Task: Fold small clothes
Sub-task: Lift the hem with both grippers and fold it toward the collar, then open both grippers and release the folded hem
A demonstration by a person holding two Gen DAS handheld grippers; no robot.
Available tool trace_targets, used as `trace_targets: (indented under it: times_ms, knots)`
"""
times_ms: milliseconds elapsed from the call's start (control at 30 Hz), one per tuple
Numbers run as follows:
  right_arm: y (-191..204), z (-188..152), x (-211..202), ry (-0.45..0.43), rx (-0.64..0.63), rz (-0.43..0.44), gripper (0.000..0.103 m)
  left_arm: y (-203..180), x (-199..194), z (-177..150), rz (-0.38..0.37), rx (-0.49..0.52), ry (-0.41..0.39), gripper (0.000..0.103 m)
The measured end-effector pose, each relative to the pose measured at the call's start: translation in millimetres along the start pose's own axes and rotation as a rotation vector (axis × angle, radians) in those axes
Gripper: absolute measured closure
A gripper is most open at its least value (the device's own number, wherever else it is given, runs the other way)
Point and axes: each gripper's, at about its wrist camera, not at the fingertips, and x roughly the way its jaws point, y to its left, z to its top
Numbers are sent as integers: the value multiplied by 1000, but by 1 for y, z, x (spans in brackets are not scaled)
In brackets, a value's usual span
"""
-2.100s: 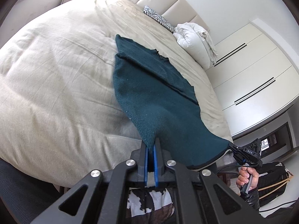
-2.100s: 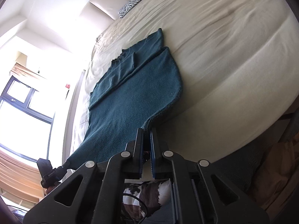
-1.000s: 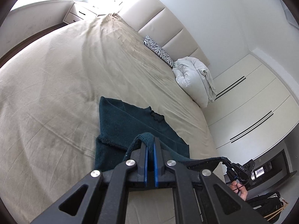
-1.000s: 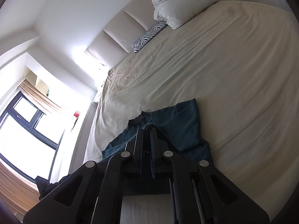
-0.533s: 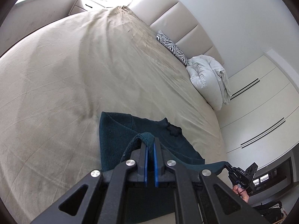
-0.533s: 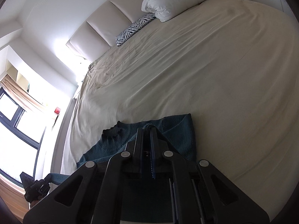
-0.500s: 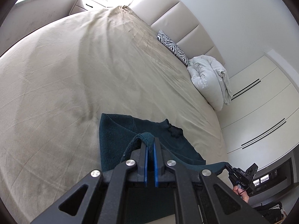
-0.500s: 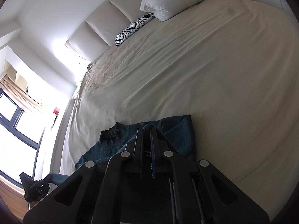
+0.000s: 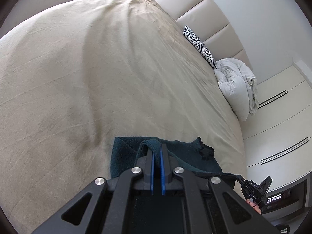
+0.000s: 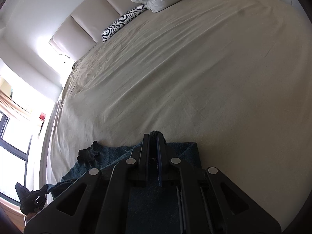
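A dark teal knitted garment lies at the near edge of the beige bed. My left gripper is shut on a hem corner of it, held over the layer below. My right gripper is shut on the other hem corner, above the garment. The right gripper also shows in the left wrist view, and the left gripper in the right wrist view, with the hem stretched between them. The dark collar lies ahead.
A zebra-print pillow and a white duvet bundle sit at the padded headboard. White wardrobe doors stand to the right of the bed. A bright window is on the left.
Both grippers have carried the lifted hem forward over the garment towards the collar, folding it in half. The garment now looks shorter and sits lower in both views.
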Motion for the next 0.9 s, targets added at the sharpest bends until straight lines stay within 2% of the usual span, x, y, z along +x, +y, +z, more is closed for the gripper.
trace_targets:
  times_ms: [233,400,433,500,533,567,600,700,900]
  knots:
    - [-5,9,48,25,10,-46,97,2,28,13,47,8,5,97]
    - [-10,8,71,52,7,-70,96,5,49,14,95,29,44,94]
    - [-11,8,75,53,15,-74,96,5,50,14,89,25,49,91]
    - [-14,5,76,52,39,-72,95,6,47,15,62,14,45,70]
    - [-15,6,75,48,47,-68,93,5,43,15,64,13,33,62]
    - [-16,6,74,43,46,-71,86,4,38,16,76,17,14,49]
    - [-15,6,73,34,42,-81,78,3,32,16,83,22,-6,39]
    - [-13,3,63,0,41,-83,63,4,18,18,65,5,-39,37]
    - [-12,-6,38,-24,49,-110,62,4,-1,-2,86,43,-61,37]
